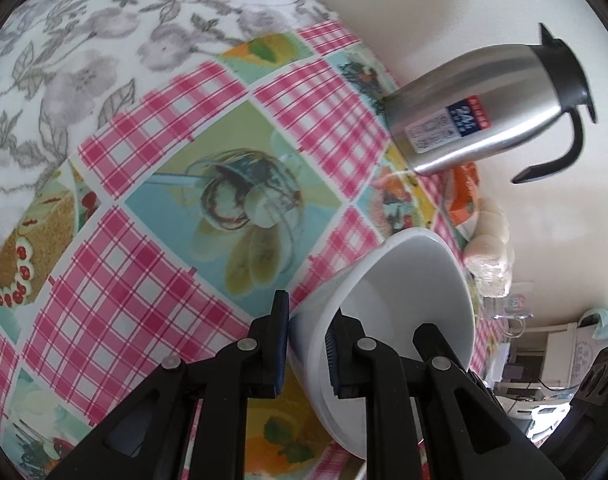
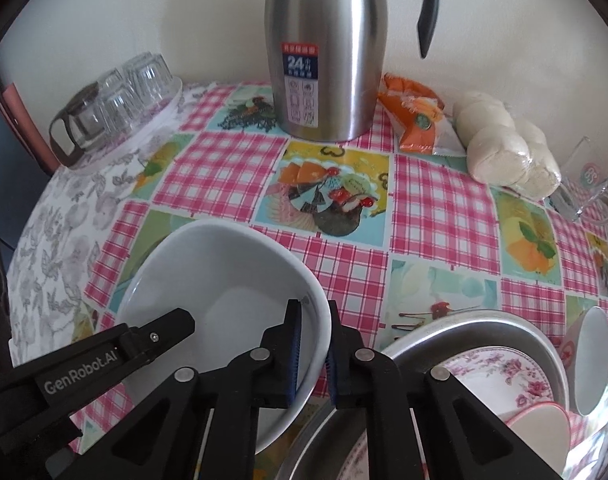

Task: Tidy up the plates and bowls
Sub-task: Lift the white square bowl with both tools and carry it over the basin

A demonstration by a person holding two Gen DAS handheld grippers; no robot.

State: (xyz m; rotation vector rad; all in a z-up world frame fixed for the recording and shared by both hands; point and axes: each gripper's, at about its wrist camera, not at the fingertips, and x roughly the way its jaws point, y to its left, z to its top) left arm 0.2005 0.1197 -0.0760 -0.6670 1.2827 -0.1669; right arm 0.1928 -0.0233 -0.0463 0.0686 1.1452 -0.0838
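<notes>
Left wrist view: the white bowl point(image 1: 408, 300) is pinched at its rim by the left tongs point(image 1: 308, 344) and tilted off the tabletop point(image 1: 143, 240); the right tongs point(image 2: 314, 354) are pinched on its opposite rim, presumably for steadier carrying beside the metal tray point(image 2: 484, 324)

A plain cream wall point(image 2: 143, 20) rises behind the table's patchwork pink-checked tablecloth point(image 2: 444, 208).

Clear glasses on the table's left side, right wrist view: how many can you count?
3, clustered upside down on a tray at the back left: glass, glass, glass. More may be hidden behind.
</notes>
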